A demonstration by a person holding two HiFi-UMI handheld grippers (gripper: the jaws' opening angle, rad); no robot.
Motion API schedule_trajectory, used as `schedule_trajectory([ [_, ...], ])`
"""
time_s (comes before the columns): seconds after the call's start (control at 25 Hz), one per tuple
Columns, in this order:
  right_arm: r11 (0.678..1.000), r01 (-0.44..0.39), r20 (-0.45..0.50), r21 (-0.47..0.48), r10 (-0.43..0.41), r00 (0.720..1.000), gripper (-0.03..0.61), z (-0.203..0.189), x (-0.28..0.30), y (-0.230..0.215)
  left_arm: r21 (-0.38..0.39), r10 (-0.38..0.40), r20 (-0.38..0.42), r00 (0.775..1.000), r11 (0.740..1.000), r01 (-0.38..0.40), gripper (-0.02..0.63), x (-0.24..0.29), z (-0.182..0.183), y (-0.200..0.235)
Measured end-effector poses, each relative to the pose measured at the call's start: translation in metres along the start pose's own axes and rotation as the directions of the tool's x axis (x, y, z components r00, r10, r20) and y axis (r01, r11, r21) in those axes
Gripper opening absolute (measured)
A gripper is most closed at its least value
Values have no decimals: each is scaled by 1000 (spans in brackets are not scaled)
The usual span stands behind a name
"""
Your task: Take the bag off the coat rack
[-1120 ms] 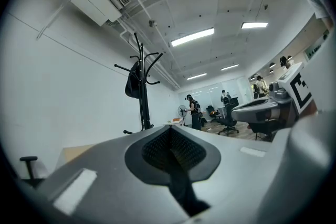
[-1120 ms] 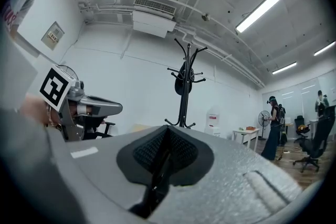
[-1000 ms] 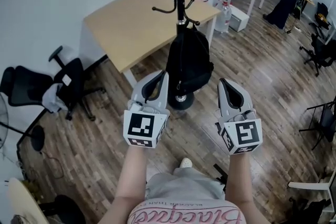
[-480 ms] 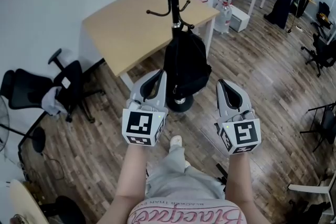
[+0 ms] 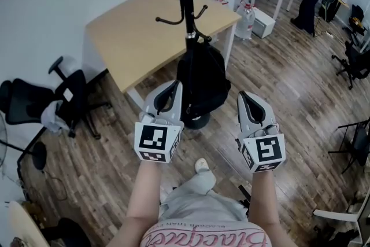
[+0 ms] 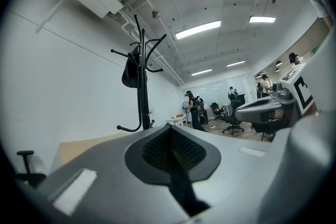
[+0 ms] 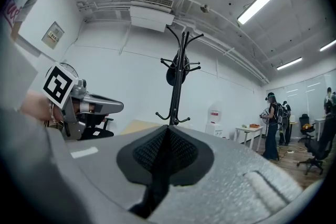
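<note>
We see a wood floor (image 5: 289, 84); coat rack (image 5: 185, 8) stands on it, black bag (image 5: 202, 81) hanging off it, tan table (image 5: 139, 37) just behind, black office chair (image 5: 29, 102) toward the floor's left edge.

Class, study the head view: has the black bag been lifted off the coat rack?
No, the black bag hangs from a lower hook of the coat rack, against its pole.

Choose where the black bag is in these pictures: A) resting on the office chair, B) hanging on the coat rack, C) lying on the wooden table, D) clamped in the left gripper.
B: in the head view the black bag hangs against the pole of the coat rack, below its lower hooks.
</note>
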State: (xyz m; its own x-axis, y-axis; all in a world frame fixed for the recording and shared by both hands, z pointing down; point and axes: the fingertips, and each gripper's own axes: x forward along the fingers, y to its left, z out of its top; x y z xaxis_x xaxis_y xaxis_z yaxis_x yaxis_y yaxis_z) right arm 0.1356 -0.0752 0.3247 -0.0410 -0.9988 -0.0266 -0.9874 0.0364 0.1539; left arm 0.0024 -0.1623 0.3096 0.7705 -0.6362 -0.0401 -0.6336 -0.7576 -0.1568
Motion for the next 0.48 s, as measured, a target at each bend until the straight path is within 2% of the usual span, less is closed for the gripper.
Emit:
schedule_trajectory([
  [0.48,995,-94,-38,19,95,995,3,-32,73,-40,-38,86,-59,995,995,-88,20,63,-34,36],
])
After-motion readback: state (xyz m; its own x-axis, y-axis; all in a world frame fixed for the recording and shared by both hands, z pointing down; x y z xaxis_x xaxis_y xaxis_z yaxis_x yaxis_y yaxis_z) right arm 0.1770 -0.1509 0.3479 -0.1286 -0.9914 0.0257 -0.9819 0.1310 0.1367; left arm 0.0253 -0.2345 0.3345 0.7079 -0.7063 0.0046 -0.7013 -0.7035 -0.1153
